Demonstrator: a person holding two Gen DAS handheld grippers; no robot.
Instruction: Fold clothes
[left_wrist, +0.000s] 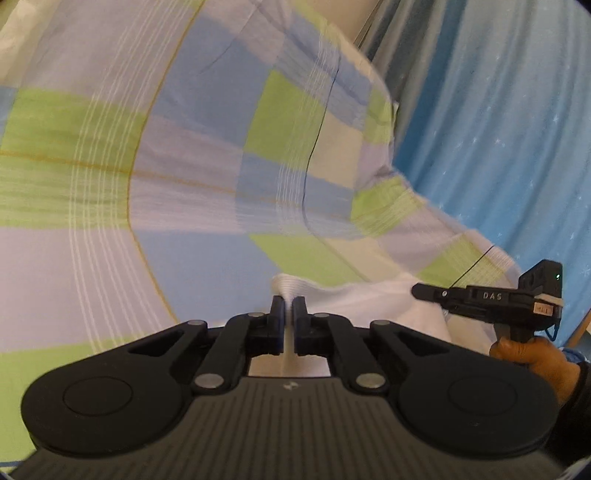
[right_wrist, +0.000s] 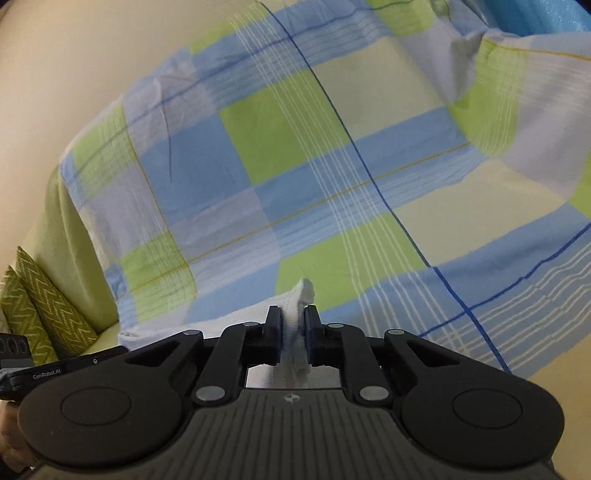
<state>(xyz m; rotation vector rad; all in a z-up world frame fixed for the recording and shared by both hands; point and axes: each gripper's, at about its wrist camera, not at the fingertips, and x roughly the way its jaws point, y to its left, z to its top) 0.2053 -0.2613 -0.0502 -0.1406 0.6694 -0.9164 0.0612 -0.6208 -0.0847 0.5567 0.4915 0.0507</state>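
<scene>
Nearest the lens in each wrist view is the black body of the tool itself, its two arms drawn in toward the middle. The left gripper has its jaws nearly together, pinching a white ribbed hem of the cloth; the right gripper is likewise closed on a bunched white edge that runs down between its pads. Beyond both sets of fingers the cloth, a large checked piece in blue, green and pale lilac, billows outward and upward, filling most of each view and looking blurred, so it seems to hang in the air between the two grips. To the right of the cloth in the left view, the other tool shows side-on, held by a hand, with a blue curtain behind it. To the left of the cloth in the right view sit green patterned cushions against a pale wall. The risks from here, as I judge them: each grip is on a thin hem only, so a sharp pull could slip an edge free; the loose far side may land crumpled or folded under itself; and uneven height between the two hands would leave the fold skewed.
</scene>
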